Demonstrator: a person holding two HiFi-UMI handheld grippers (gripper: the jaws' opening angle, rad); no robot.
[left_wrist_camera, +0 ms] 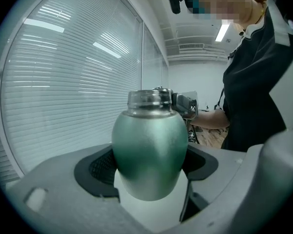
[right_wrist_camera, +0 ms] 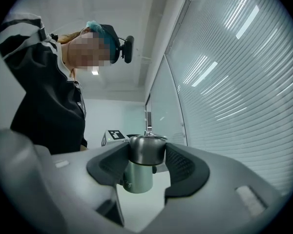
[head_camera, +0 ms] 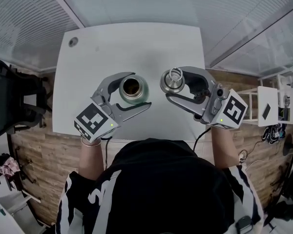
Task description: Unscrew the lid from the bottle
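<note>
With the lid [right_wrist_camera: 147, 149] already off the bottle [left_wrist_camera: 149, 155], what counts now is the gap between the two. In the head view the lid sits just to the right of the open mouth, near it but not touching, at about the same distance from the person.

The left gripper [head_camera: 141, 89] has its jaws closed around the bottle's round belly, one on the far side and one on the near side. The bottle is upright over the white counter [head_camera: 132, 48], left of centre. I can't tell whether its base rests on the surface or hangs just above it.

The right gripper [head_camera: 172, 83] has its jaws clamped on the lid's sides, so the right hand is the one carrying it. The lid's axis looks upright too, roughly parallel to the bottle's.

The bottle is a squat, matte green flask with a bare steel threaded neck [left_wrist_camera: 149, 100]. From above, its mouth is open and dark inside. The lid is a brushed steel cap with a wire ring [head_camera: 176, 73] on top and a pale cylindrical plug [right_wrist_camera: 138, 177] hanging beneath it.

My read is that the unscrewing is done. Any next move only has to carry the lid away to the right or set it down, keeping that plug clear of the neck.
</note>
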